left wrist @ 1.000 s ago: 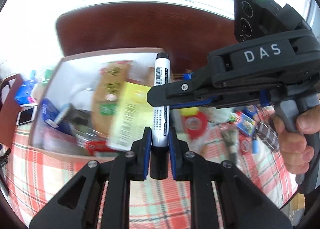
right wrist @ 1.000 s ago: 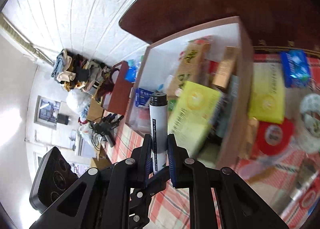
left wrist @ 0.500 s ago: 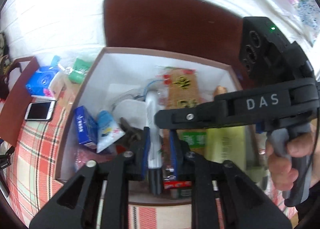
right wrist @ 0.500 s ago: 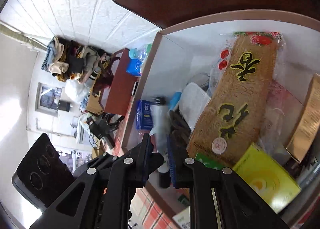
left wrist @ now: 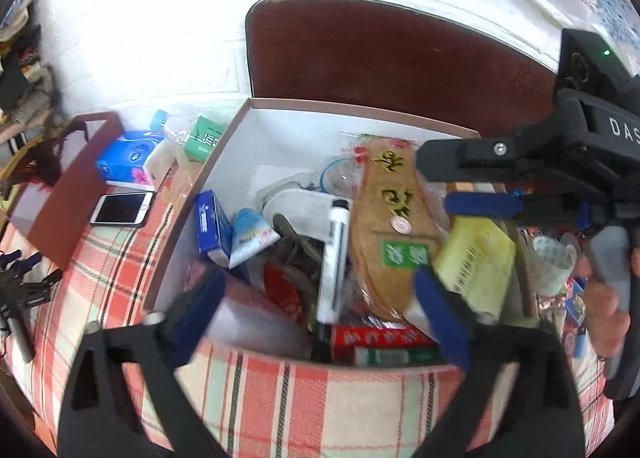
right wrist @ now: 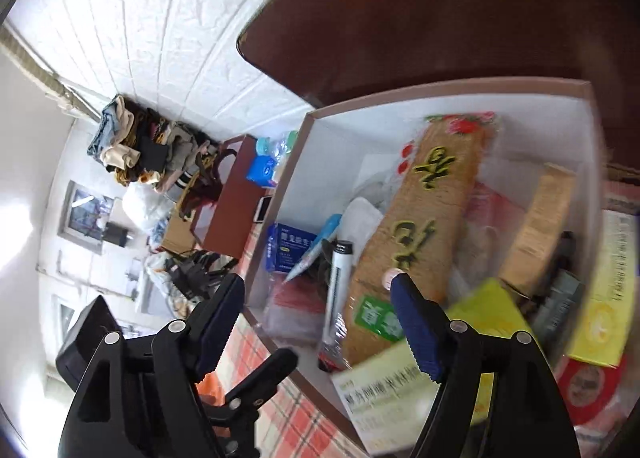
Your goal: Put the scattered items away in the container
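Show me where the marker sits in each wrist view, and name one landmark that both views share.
Left wrist: the marker lies in the box, centre of the picture, cap toward the top, just left of the brown packet.
Right wrist: the marker is centre-low, again just left of the brown packet.
Shared landmark: the blue carton by the box's left wall.

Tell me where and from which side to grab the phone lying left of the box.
Take the phone across its two long edges at mid-length, coming straight down from above. It lies flat, screen up, on the checked cloth, with open cloth along its near edge; its far side crowds the blue tissue pack.
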{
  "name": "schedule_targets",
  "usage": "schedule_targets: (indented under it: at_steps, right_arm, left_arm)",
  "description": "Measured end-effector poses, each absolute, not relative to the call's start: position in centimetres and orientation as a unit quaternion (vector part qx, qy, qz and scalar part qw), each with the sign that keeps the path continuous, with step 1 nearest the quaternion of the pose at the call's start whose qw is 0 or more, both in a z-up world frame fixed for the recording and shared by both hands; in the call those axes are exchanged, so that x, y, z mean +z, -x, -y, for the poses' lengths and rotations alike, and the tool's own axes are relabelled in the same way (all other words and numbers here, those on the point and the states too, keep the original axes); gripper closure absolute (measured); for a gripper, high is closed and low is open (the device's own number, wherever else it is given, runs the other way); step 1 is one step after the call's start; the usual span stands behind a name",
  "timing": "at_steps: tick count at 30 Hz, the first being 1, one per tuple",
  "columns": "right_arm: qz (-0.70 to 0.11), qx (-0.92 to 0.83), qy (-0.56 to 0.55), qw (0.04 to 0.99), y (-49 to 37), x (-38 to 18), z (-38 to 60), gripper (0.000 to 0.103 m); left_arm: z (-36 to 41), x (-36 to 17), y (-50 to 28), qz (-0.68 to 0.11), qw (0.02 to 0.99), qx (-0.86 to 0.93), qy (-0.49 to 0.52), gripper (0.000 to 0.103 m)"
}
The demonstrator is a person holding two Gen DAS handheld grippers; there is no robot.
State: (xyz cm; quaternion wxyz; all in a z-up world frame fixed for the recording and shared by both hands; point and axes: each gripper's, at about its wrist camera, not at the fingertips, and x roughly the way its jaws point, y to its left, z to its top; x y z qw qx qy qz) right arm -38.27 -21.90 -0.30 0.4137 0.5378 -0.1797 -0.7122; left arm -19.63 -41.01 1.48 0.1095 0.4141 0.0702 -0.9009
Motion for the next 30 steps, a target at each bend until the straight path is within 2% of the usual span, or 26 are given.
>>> schedule_targets:
  at_steps: [1,2,3,8,13,20,30]
  right_arm:
    - [0.169,-0.725,-0.53,0.406,37.8,0.1,21.2,0.009]
    - [0.153,-0.739,-0.522,0.397,37.3,0.6,20.4,0.002]
    - [0.136,-0.751,-0.516,0.389,36.8,1.0,19.8,0.0]
    - [0.062,-0.792,-0.49,0.359,33.9,2.4,16.8,0.0]
    - [0.043,-0.808,-0.485,0.332,32.5,2.8,14.7,0.0]
    - [-0.059,-0.844,-0.447,0.291,30.3,4.1,15.1,0.0]
    - [-0.062,-0.836,-0.449,0.308,29.1,3.8,16.1,0.0]
  left_arm:
    - [40.3,1.6,19.2,-0.064,0.109,-0.902,-0.413,0.0]
    - [39.3,1.9,18.8,-0.05,0.11,-0.903,-0.413,0.0]
    - [38.7,2.0,18.5,-0.04,0.112,-0.903,-0.413,0.0]
    - [35.4,2.8,16.5,-0.013,0.109,-0.909,-0.403,0.0]
    - [32.7,3.5,15.0,0.02,0.119,-0.912,-0.393,0.0]
    - [31.9,3.5,12.7,0.017,0.134,-0.91,-0.392,0.0]
    - [32.6,2.6,11.3,0.001,0.152,-0.906,-0.395,0.0]
